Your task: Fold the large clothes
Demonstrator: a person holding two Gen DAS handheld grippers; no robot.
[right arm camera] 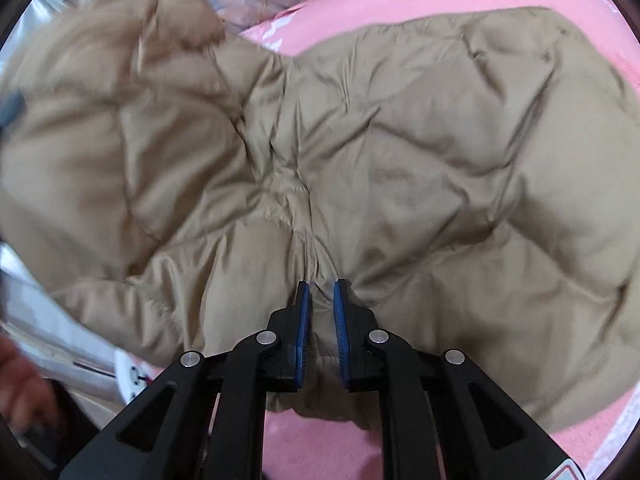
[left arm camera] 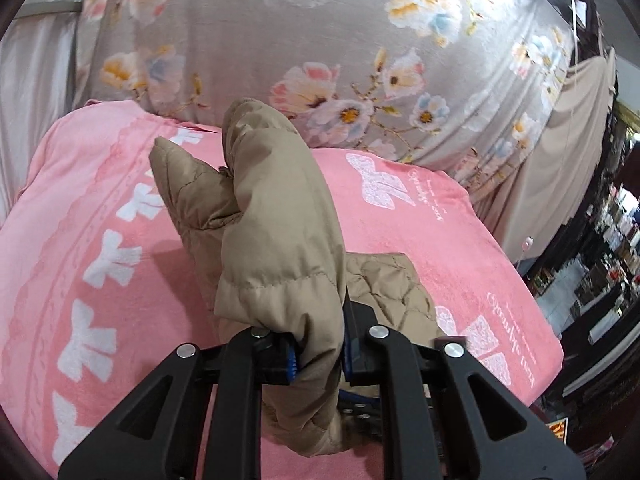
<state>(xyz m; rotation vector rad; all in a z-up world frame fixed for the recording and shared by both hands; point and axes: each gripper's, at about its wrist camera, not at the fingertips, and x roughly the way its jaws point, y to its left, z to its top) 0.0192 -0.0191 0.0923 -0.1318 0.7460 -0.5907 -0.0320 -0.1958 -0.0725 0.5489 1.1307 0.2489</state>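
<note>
A tan puffer jacket (right arm camera: 360, 152) lies spread on a pink blanket (right arm camera: 320, 448). My right gripper (right arm camera: 320, 320) is shut on a fold of the jacket near its lower hem, the blue pads (right arm camera: 303, 332) pinching the fabric. In the left wrist view my left gripper (left arm camera: 320, 356) is shut on a bunched part of the tan jacket (left arm camera: 272, 216), which stands lifted above the pink blanket (left arm camera: 80, 200). The quilted lining (left arm camera: 384, 284) shows behind it.
A grey floral bedsheet (left arm camera: 280, 40) lies beyond the pink blanket. The bed's right edge drops to a dark cluttered room (left arm camera: 600, 280). In the right wrist view a hand (right arm camera: 20, 384) and a white object (right arm camera: 132, 376) show at the lower left.
</note>
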